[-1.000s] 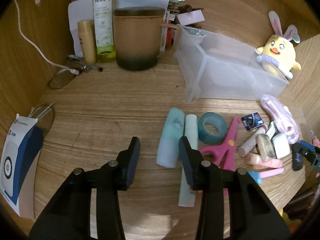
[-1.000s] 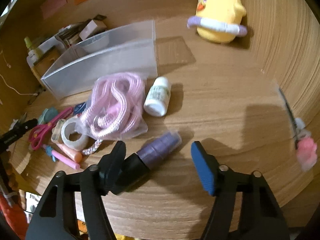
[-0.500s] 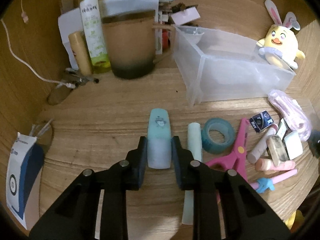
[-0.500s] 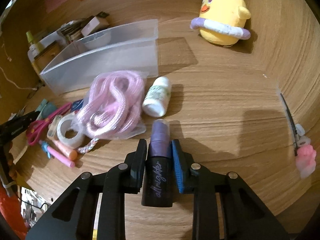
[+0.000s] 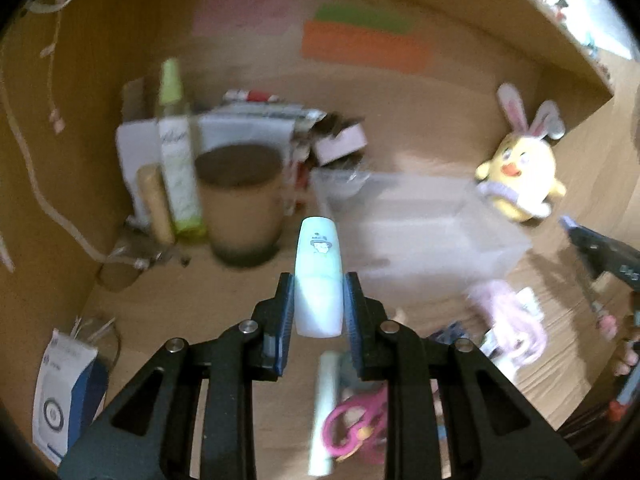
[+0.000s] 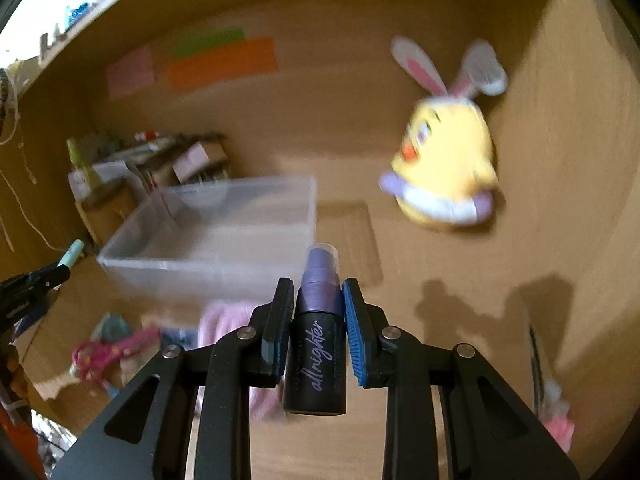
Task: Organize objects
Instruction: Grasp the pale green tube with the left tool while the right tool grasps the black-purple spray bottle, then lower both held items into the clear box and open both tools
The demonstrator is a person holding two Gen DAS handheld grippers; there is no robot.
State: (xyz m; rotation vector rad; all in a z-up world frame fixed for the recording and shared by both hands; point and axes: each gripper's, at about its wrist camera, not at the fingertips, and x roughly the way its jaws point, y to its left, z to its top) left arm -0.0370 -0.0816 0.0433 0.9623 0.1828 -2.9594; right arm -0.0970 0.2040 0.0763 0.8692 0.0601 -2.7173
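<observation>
My left gripper [image 5: 319, 280] is shut on a pale mint tube [image 5: 319, 276] with a small cartoon face and holds it in the air above the desk. My right gripper [image 6: 316, 300] is shut on a purple and black spray bottle [image 6: 317, 344] marked "all nighter", also lifted. A clear plastic bin [image 5: 416, 232] stands ahead of both grippers; it also shows in the right wrist view [image 6: 224, 236]. Both views are blurred by motion.
A brown mug [image 5: 240, 204], a green spray bottle [image 5: 176, 152] and boxes stand at the back left. A yellow bunny plush [image 6: 444, 172] sits at the back right. Pink scissors [image 5: 356, 428], a second mint tube [image 5: 326, 408] and a pink rope bag [image 5: 508, 312] lie on the desk.
Both grippers closed on their objects and have now lifted them off the desk, tilting up toward the bin and back wall.
</observation>
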